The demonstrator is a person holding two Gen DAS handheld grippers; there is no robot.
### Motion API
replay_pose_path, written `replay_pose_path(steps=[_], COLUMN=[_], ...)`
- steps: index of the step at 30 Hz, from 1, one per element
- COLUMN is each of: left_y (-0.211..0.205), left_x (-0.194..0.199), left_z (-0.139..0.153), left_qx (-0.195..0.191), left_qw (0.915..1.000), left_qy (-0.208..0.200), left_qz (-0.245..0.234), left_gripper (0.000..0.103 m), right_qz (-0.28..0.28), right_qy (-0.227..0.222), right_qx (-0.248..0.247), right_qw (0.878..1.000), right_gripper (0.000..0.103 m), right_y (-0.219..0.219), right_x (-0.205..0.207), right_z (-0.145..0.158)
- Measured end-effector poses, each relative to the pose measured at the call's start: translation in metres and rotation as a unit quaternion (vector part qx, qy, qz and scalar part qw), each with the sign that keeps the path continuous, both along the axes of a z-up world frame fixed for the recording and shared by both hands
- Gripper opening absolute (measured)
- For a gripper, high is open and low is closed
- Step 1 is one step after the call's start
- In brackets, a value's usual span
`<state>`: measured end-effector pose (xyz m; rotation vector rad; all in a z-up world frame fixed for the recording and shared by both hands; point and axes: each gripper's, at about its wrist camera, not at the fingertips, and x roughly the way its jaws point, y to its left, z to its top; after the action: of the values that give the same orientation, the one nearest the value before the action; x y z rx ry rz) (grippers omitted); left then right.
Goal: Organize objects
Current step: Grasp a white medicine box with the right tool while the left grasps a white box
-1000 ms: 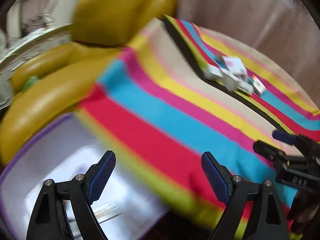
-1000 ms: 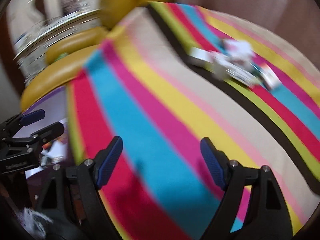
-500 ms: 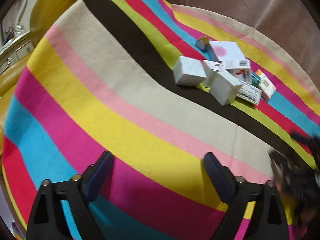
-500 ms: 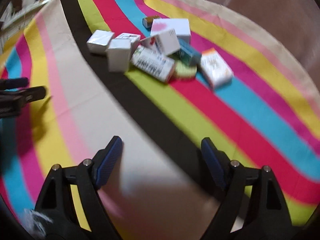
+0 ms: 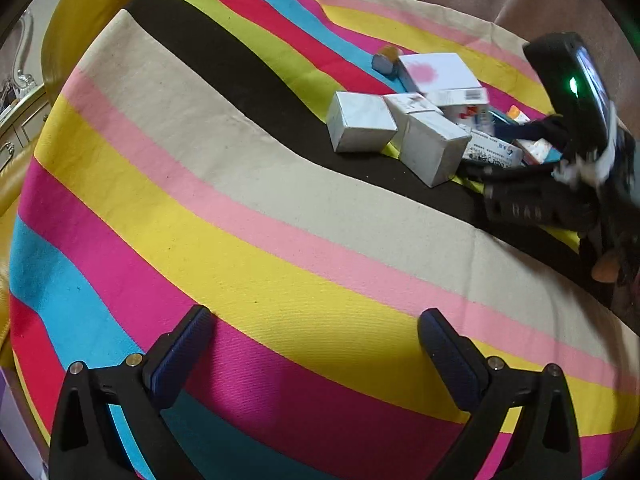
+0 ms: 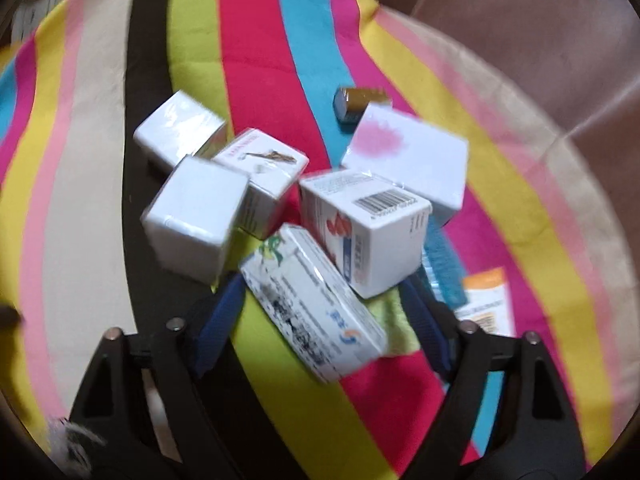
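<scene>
Left gripper (image 5: 312, 344): black two-finger tool with blue ribbed pads, jaws spread wide, nothing between them. It hangs low over the pink and yellow bands of the multicoloured striped cloth (image 5: 224, 184), well apart from the cartons.

Right gripper (image 6: 320, 312): same make, jaws spread wide, tilted down onto the pile. Its pads straddle the long white printed carton (image 6: 316, 304), which lies slantwise between them; whether either pad touches it cannot be told. From the left wrist camera this gripper (image 5: 520, 184) shows as a dark, blurred body at the pile's right edge.

Pile, clustered on the black, lime and red stripes:
- two plain white cube boxes (image 6: 196, 220), touching
- white box with a brown sprig print (image 6: 264, 176), between them
- white carton with barcode and red-blue mark (image 6: 368, 228), resting partly on the long carton
- large white box with a pink blotch (image 6: 408, 160), behind it
- small gold-and-grey block (image 6: 358, 104), just beyond
- orange-and-white flat packet (image 6: 486, 300), at the right

Yellow leather seat (image 5: 92, 12): past the cloth's far left edge.
</scene>
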<state>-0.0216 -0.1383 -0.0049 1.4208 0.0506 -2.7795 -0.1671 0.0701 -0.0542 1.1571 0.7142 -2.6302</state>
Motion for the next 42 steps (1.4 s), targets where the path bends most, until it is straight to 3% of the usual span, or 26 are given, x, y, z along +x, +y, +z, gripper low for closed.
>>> replay_pose_path(steps=[2,5,8,9,11,15,17,18,21,22,25,27,32,34,35,37,42], left_y=[0.001,0.001,0.001,0.001,0.001,0.002,0.002,0.002,0.003,0.003,0.014,0.038,0.086,0.098,0.102,0.107,0.097], left_x=[0.001,0.001,0.0,0.001,0.001,0.0,-0.001,0.001,0.001,0.001,-0.012,-0.036,-0.099,-0.121,-0.128,-0.13,-0.072], left_z=[0.0,0.0,0.0,0.0,0.0,0.0,0.0,0.0,0.0,0.0,0.001,0.003,0.005,0.004,0.004,0.006,0.01], left_qx=[0.0,0.0,-0.001,0.0,-0.001,-0.001,-0.001,-0.001,-0.005,-0.006,-0.004,-0.004,0.021,0.011,0.004,-0.015,0.01], left_qw=[1.0,1.0,1.0,1.0,1.0,1.0,1.0,1.0,1.0,0.9999,0.9992,0.9989,0.999,0.999,0.999,0.9993,0.9996], left_qy=[0.0,0.0,0.0,0.0,0.0,0.0,0.0,0.0,0.0,-0.003,-0.027,-0.043,-0.032,-0.023,-0.014,0.009,0.009], left_qz=[0.0,0.0,0.0,0.001,0.0,0.001,0.001,0.001,0.006,0.011,0.029,0.015,0.024,0.037,0.042,0.034,-0.025], left_gripper=[0.103,0.103,0.103,0.103,0.103,0.103,0.103,0.103,0.103,0.103,0.103,0.101,0.099,0.094,0.082,0.034,0.034], right_qz=[-0.013,-0.038,-0.068,-0.078,-0.091,-0.074,-0.069,-0.072,-0.093,-0.095,-0.104,-0.104,-0.105,-0.109,-0.111,-0.111,-0.111], right_qy=[-0.02,-0.057,-0.109,-0.131,-0.129,-0.089,-0.07,-0.066,-0.043,-0.039,-0.035,-0.031,-0.029,-0.033,-0.033,-0.033,-0.035], right_qx=[-0.029,-0.103,-0.191,-0.231,-0.253,-0.181,-0.152,-0.153,-0.161,-0.159,-0.153,-0.142,-0.138,-0.151,-0.153,-0.151,-0.161], right_qw=[0.999,0.992,0.973,0.961,0.955,0.977,0.983,0.983,0.982,0.982,0.982,0.984,0.984,0.982,0.981,0.982,0.98], right_gripper=[0.045,0.044,0.044,0.045,0.046,0.059,0.059,0.059,0.038,0.036,0.036,0.036,0.036,0.036,0.036,0.037,0.037], right_y=[0.005,0.021,0.043,0.053,0.062,0.051,0.044,0.047,0.055,0.051,0.051,0.047,0.047,0.051,0.052,0.052,0.055], right_x=[0.001,0.027,0.073,0.088,0.106,0.12,0.12,0.12,0.127,0.127,0.126,0.129,0.129,0.126,0.126,0.126,0.126], right_z=[0.002,0.01,0.01,0.006,0.007,0.004,0.002,0.001,-0.001,-0.001,0.0,0.001,0.0,-0.001,-0.001,-0.002,-0.002])
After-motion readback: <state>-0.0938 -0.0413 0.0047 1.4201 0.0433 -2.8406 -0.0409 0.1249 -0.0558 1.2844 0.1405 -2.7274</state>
